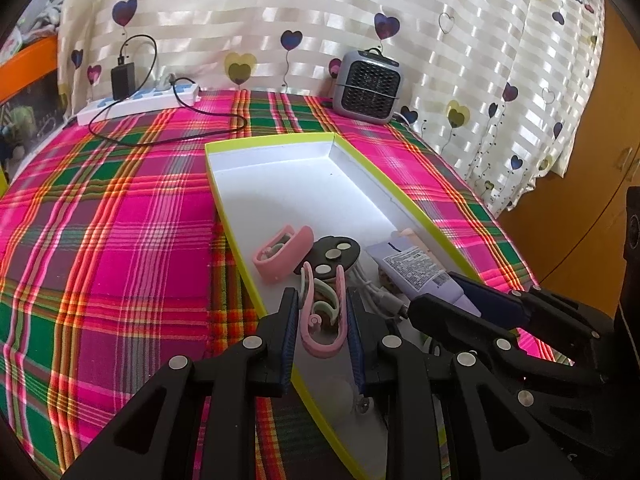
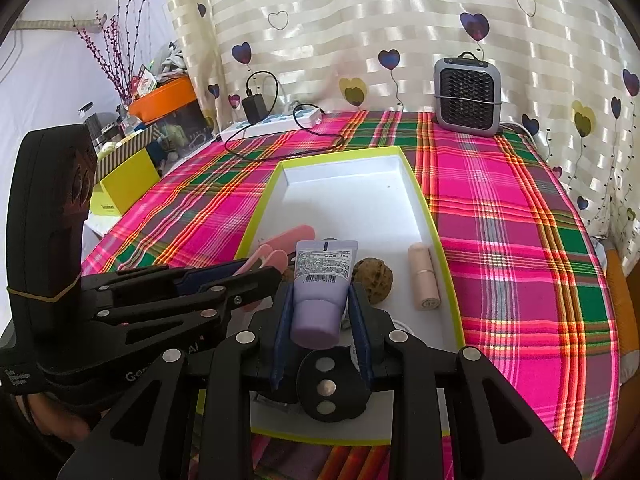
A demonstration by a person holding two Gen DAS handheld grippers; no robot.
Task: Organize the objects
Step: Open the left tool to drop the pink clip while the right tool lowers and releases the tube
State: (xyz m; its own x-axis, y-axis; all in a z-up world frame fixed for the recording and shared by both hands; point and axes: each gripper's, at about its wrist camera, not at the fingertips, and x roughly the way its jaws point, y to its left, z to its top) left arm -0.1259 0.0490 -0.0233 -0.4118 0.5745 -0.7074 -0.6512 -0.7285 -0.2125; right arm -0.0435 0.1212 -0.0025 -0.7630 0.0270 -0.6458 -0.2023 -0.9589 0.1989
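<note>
A white tray with a yellow-green rim [image 1: 280, 142] [image 2: 340, 158] lies on the plaid tablecloth. My left gripper [image 1: 320, 294] is shut on a pink hair clip [image 1: 320, 344] just above the tray's near end. The clip's tips [image 2: 268, 258] poke out past my left gripper [image 2: 260, 270] in the right wrist view. My right gripper [image 2: 322, 290] [image 1: 436, 292] is shut on the cap end of a purple tube [image 2: 320, 280] [image 1: 416, 268]. In the tray lie a second pink clip [image 1: 284, 252], a black disc with three metal dots [image 1: 332, 256] [image 2: 328, 388], a walnut [image 2: 372, 280] and a pink lipstick [image 2: 424, 280].
A grey desk heater [image 1: 368, 88] [image 2: 468, 96] stands at the table's back edge. A white power strip with a black charger and looping cable [image 1: 136, 100] sits at the back left. A yellow box [image 2: 124, 192] and orange bin [image 2: 164, 100] lie beyond the table's left side.
</note>
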